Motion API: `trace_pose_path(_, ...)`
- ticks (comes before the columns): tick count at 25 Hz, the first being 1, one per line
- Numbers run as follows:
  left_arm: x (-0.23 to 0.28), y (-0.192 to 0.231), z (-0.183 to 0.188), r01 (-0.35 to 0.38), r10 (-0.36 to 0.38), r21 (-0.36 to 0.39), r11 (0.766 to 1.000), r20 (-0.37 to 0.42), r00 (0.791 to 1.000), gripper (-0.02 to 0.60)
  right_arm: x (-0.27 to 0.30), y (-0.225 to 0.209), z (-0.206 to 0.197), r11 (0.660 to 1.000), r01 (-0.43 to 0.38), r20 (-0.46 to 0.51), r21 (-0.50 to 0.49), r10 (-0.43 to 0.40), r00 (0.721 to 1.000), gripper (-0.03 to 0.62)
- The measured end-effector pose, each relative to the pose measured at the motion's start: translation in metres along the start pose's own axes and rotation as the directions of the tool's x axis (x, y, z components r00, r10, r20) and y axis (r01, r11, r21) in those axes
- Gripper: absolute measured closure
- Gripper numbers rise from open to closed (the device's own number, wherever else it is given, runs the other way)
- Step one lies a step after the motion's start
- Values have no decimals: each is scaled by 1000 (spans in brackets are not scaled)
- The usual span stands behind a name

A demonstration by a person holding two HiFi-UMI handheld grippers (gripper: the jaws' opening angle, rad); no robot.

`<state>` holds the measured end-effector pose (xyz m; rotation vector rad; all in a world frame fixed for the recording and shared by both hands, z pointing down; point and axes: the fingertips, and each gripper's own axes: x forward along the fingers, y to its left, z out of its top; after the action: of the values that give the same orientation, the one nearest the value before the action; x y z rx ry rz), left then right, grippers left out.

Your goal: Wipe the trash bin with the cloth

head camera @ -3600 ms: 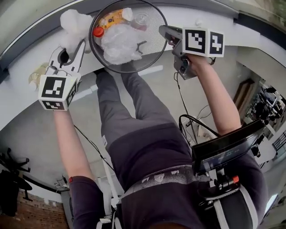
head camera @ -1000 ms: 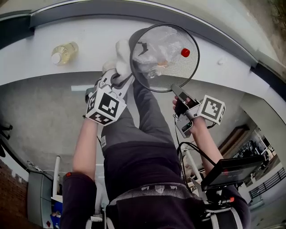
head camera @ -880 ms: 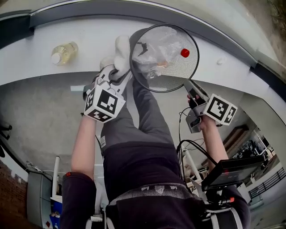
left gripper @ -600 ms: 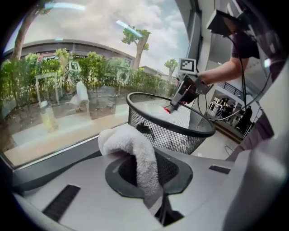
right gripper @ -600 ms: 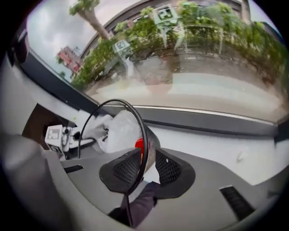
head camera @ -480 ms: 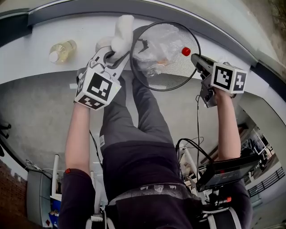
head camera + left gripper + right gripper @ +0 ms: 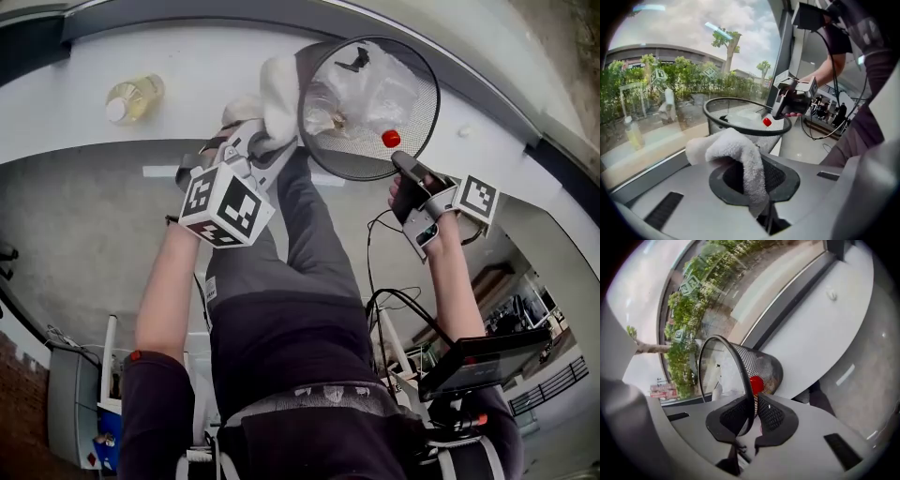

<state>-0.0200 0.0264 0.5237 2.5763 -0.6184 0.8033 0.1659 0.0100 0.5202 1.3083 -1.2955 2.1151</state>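
The black mesh trash bin [image 7: 370, 141] stands on the white ledge with clear plastic waste and a red cap [image 7: 391, 139] inside. My left gripper [image 7: 265, 142] is shut on the white cloth [image 7: 278, 86], which rests against the outside of the bin's left wall. In the left gripper view the cloth [image 7: 736, 150] drapes over the jaws, just short of the bin [image 7: 740, 123]. My right gripper [image 7: 405, 173] is at the near rim. In its own view, the right gripper [image 7: 752, 411] has its jaws closing, one inside and one outside the bin's [image 7: 761, 359] mesh wall, with the pads touching it.
A plastic bottle [image 7: 131, 98] of yellowish liquid lies on the ledge [image 7: 187, 66] to the left, below a window. The person's legs are under the ledge. A cable [image 7: 382, 225] hangs beside the right arm, and a screen [image 7: 478, 352] sits at the waist.
The right gripper has risen from below the bin to its rim, and its jaws have narrowed around the mesh wall. The left gripper keeps the cloth at the bin's left side.
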Motion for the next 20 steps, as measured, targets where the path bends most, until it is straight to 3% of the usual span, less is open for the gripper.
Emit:
trace_pose_path(3,6,-32,-7,60,-60,-24,998,-11,998,551,9,-1,-35,984,-57,-89,169,73,993,554)
trace_pose_path(6,11,-58,-9,116,-116,-59,992,4,993,551,15,0,-59,980,-65,-132,189,91,987,538)
trace_pose_path(10,15,-60,-7,105,-105,-67,992,10,994,551,15,3,-64,999,-16,-125,31,19,992,494)
trace_pose_path(14,9,-35,-4,43,-42,-77,996,14,999,551,-19,5,-28,990,59,6,-128,-58,998,432)
trace_pose_path(16,6,-22,-4,19,-18,-69,997,13,1000,551,-37,3,6,959,130,98,-252,-108,989,431)
trace_pose_path(20,1,1,-4,-31,32,-66,997,3,999,551,-26,21,61,833,167,137,-527,-111,984,431)
